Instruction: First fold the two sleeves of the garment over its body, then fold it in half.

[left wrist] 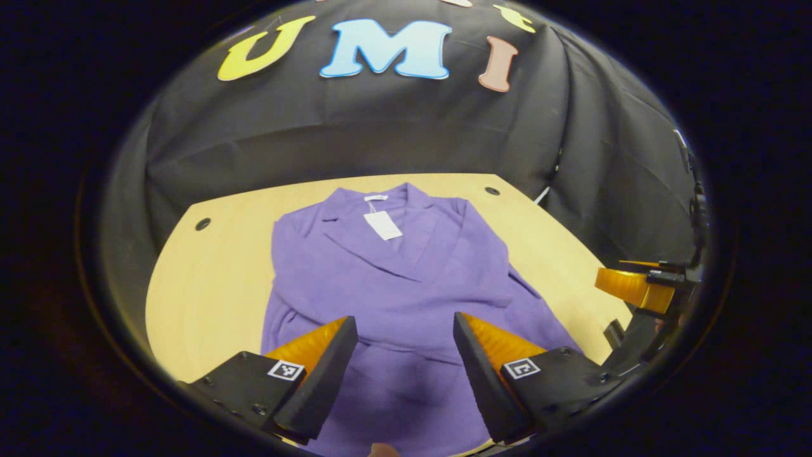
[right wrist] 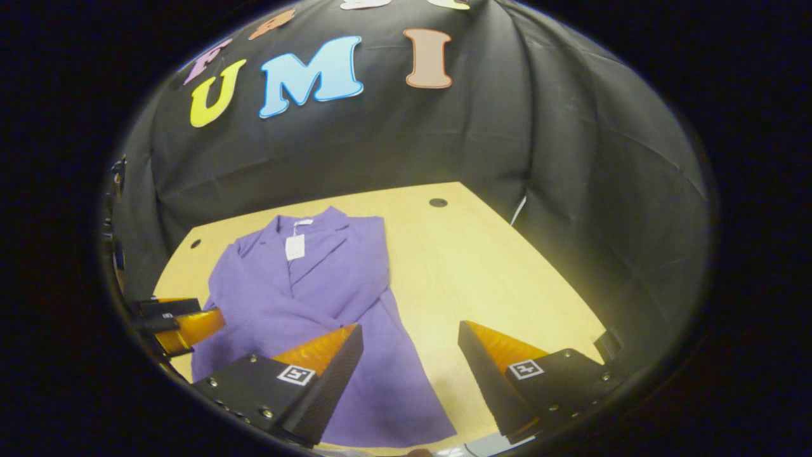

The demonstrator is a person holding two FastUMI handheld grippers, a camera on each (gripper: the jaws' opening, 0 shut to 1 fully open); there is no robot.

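A purple jacket (left wrist: 393,285) lies flat on the wooden table (left wrist: 216,279), collar at the far side, with a white tag (left wrist: 382,225) at its neck. Both sleeves lie folded in over the body. My left gripper (left wrist: 405,330) hovers open above the jacket's lower half with nothing between its fingers. In the right gripper view the jacket (right wrist: 304,298) lies to the left, and my right gripper (right wrist: 409,339) stands open over its near right hem and bare wood. The right gripper (left wrist: 641,289) appears at the right edge of the left gripper view; the left gripper (right wrist: 174,324) shows at the left edge of the right gripper view.
The table (right wrist: 495,273) has bare wood to the right of the jacket and a narrower strip to its left. Round cable holes (left wrist: 203,223) (left wrist: 492,190) (right wrist: 438,202) sit near the far corners. Black cloth walls close off the back and sides.
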